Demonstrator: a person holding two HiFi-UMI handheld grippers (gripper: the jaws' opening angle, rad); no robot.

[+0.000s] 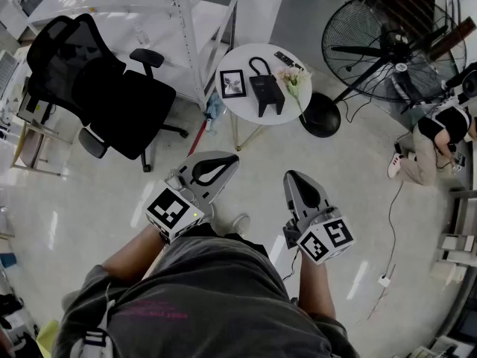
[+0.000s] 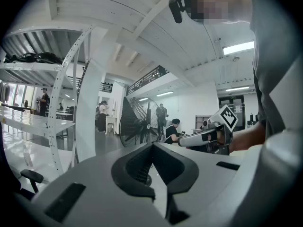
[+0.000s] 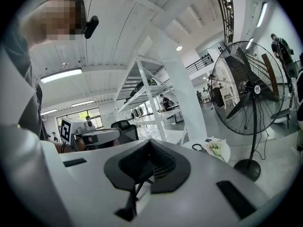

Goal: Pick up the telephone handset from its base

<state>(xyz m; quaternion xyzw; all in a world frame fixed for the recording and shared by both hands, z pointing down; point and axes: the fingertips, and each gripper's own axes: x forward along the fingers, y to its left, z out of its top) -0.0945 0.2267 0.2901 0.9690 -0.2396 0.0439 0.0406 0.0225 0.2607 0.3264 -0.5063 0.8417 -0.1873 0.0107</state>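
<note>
The person holds 2 grippers low in front of the body, both roughly level. The left gripper (image 1: pixel 232 158) has its jaws clenched: in the left gripper view the 2 tips meet in a point with nothing between them. The right gripper (image 1: pixel 293 174) is clenched too, and in its own view the jaws come together on nothing.

The black telephone (image 1: pixel 267 94) stands on a round white surface (image 1: pixel 242 109), ahead of both pairs of jaws and well apart from them. Neither gripper touches it. At this size the handset cannot be told from the base. In the right gripper view the surface shows beyond the jaws and to the right of their tips.

On the surface, a framed picture (image 1: pixel 232 83) stands just beside the telephone, on the left jaws' side. A bunch of pale flowers (image 1: pixel 294 77) lies on the right jaws' side. A slim dark remote (image 1: pixel 288 59) lies at the far edge.

Beyond the left jaws and off to their left is a black office chair (image 1: pixel 104 88), with a white shelf rack (image 1: pixel 186 21) behind it. Beyond the right jaws and to their right stands a large floor fan (image 1: pixel 387 43). Another person (image 1: pixel 436 136) crouches on the floor near it.
</note>
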